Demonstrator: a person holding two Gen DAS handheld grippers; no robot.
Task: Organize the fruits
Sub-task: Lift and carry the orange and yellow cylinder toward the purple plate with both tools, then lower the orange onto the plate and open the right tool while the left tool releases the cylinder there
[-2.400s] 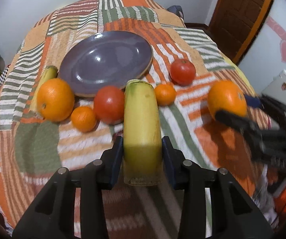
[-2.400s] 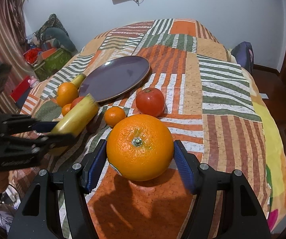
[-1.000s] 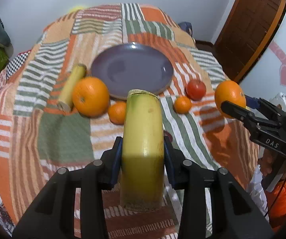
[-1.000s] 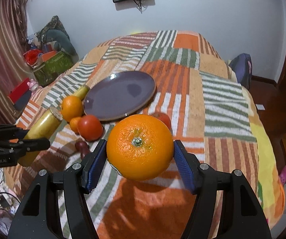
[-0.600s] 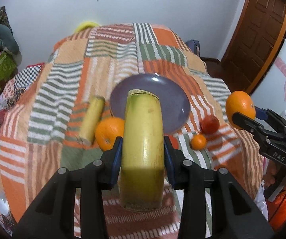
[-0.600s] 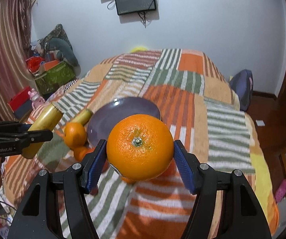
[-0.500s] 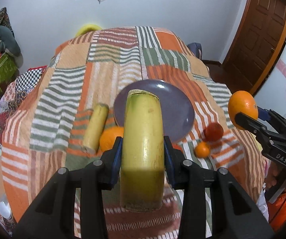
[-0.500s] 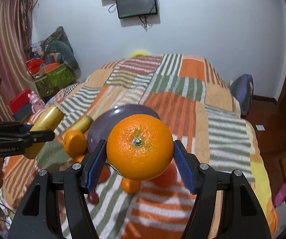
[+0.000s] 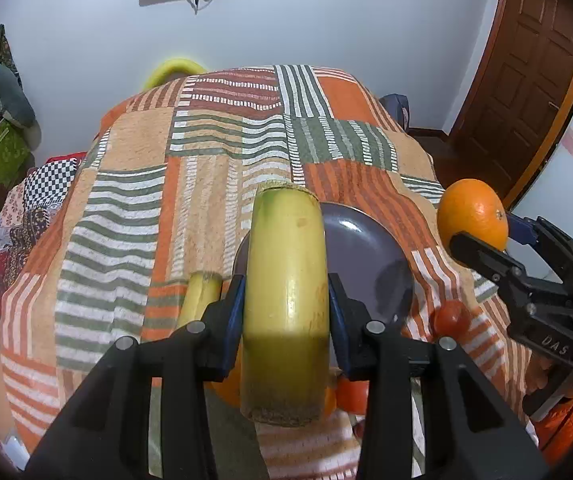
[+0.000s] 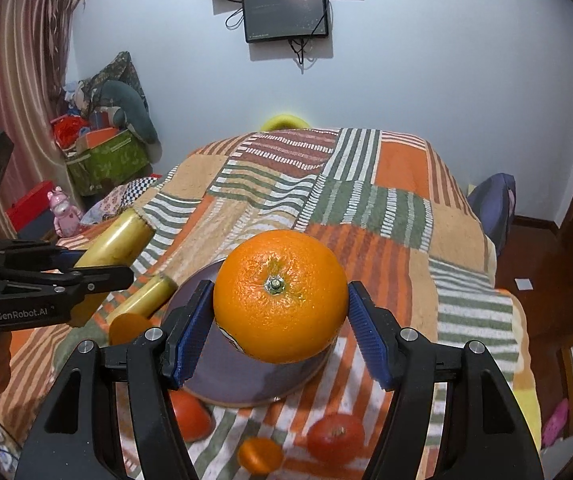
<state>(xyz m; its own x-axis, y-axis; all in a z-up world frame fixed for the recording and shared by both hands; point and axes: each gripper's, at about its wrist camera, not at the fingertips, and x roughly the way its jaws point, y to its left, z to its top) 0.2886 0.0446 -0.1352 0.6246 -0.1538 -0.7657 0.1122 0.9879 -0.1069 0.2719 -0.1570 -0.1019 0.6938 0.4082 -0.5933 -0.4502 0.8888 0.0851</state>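
Hiding much of the plate (image 10: 262,384), the gripped orange (image 10: 280,295).

A striped patchwork blanket (image 10: 366,208) fills mid-frame. Two dark screens (image 10: 286,8) hang top centre. A brown door (image 9: 526,80) stands upper right.

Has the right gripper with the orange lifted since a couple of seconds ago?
Yes. The right gripper has risen with the orange: the plate on the bed now sits low, under it.
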